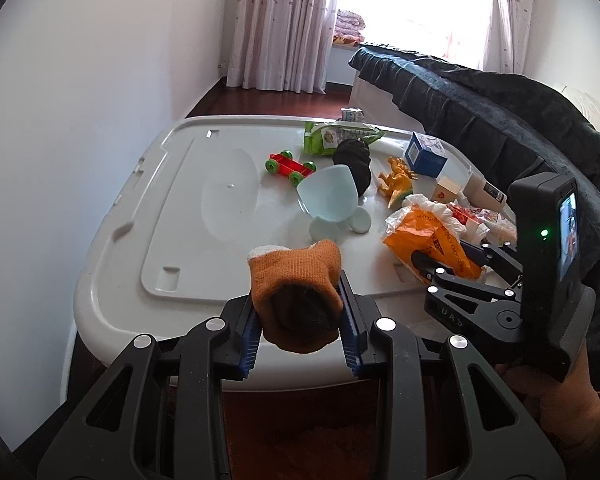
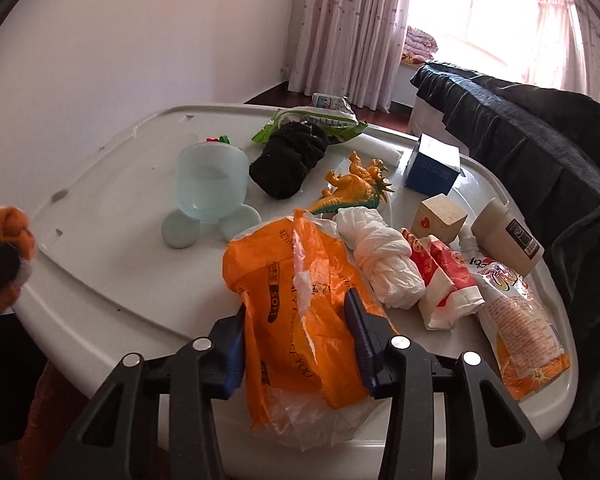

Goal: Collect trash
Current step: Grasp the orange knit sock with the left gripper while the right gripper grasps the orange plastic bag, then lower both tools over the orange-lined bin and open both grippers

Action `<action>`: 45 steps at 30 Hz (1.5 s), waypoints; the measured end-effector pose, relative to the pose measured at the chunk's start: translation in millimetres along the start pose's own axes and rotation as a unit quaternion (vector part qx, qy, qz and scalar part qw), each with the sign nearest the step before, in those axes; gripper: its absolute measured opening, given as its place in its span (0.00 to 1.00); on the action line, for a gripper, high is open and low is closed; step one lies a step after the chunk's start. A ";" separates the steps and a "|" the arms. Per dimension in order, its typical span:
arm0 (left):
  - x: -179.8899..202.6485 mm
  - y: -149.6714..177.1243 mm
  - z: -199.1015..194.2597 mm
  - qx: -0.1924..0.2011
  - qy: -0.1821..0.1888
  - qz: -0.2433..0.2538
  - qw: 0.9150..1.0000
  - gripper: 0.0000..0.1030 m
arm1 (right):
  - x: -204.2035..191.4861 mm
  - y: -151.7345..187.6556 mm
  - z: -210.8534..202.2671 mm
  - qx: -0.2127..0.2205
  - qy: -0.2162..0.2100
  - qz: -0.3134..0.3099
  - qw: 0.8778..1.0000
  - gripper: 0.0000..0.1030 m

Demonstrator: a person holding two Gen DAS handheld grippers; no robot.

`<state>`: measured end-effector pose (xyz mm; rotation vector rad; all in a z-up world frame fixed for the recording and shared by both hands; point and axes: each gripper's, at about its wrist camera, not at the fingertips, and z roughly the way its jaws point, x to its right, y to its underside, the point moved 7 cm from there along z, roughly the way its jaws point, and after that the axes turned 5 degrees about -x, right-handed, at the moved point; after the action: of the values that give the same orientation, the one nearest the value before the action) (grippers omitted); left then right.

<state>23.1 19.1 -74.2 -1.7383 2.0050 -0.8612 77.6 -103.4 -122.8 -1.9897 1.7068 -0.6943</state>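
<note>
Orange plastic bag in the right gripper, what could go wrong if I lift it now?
The orange plastic bag is thin and already torn, so the right gripper may rip it or lose its grip. The bag lies against the white tissue wad and could drag it off the white lid. The left gripper, holding an orange sock, can't help.

- Your left gripper (image 1: 300, 320) was clamped on an orange sock (image 1: 296, 280) at six o'clock, over the near rim of the white lid (image 1: 112, 280).
- At three o'clock your right gripper (image 1: 440, 264) pinched an orange plastic bag (image 1: 424, 236).
- Toward twelve o'clock lay a pale blue cup (image 1: 326, 196) on its side, a red toy car (image 1: 290, 166), a black sock (image 1: 354, 160) and a green wrapper (image 1: 328, 138).
- A yellow dinosaur (image 1: 398, 180) and blue box (image 1: 426, 154) sat at one o'clock.
</note>
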 end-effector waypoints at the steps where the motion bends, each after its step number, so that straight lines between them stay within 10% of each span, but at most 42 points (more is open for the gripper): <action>1: 1.9 1.3 0.8 -0.003 0.002 0.000 1.000 0.32 | -0.2 -0.1 -2.2 0.002 -0.003 0.000 1.000 0.40; 15: 26.9 51.3 -28.2 -0.048 0.038 0.014 0.998 0.32 | -13.7 32.2 -98.7 0.022 -0.078 -0.034 0.996 0.40; 21: 35.8 107.0 -30.1 -0.119 0.053 0.017 0.991 0.34 | -26.6 122.7 -109.0 -0.085 -0.119 -0.012 0.989 0.42; 27: 30.4 132.8 -37.0 -0.124 0.022 0.002 0.992 0.82 | -24.5 177.5 -95.8 -0.154 -0.101 0.012 0.983 0.85; 45: 52.9 39.6 -43.8 -0.032 0.027 0.029 0.999 0.85 | 120.6 26.0 -112.2 0.012 0.043 0.077 0.996 0.95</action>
<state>-44.1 -20.5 -60.1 -1.6978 2.1288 -0.8415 2.0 -226.3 -39.2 -1.8121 1.8705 -0.7522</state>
